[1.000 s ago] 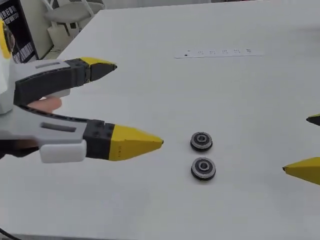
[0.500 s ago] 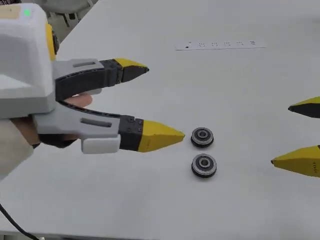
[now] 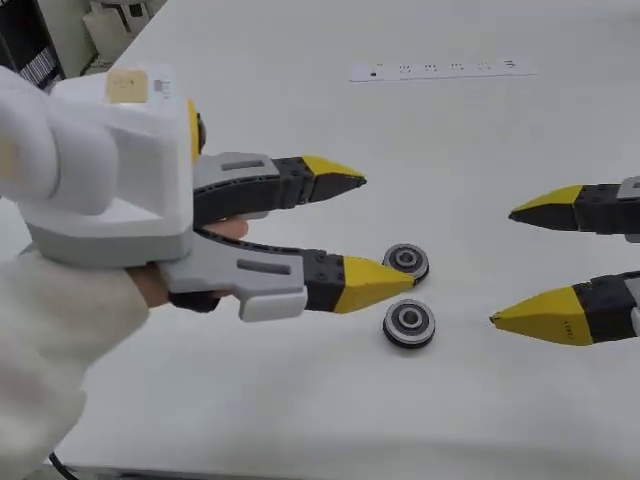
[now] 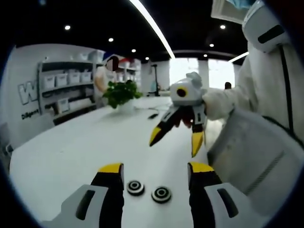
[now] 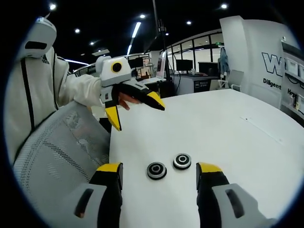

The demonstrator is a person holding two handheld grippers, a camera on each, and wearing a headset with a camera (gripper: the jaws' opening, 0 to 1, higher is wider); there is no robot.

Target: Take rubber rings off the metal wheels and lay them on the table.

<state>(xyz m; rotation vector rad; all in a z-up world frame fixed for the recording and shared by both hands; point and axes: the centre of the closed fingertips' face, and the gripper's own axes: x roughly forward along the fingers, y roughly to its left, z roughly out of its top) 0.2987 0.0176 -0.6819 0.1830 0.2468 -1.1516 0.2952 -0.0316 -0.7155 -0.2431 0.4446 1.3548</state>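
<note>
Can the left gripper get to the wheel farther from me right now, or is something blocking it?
Probably yes. The left gripper is open, and the far wheel lies on bare table right by its lower jaw tip. The right gripper stands apart on the other side.

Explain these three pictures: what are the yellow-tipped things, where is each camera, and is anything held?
A person holds a two-jaw gripper in each hand; there is no robot arm. The head view comes from a headset camera looking down at the white table: left gripper at left, right gripper at right. Each round picture comes from a camera riding on one gripper, looking along its jaws. Two small metal wheels, the far wheel and the near wheel, lie between the grippers. Both grippers are open and hold nothing.
</note>
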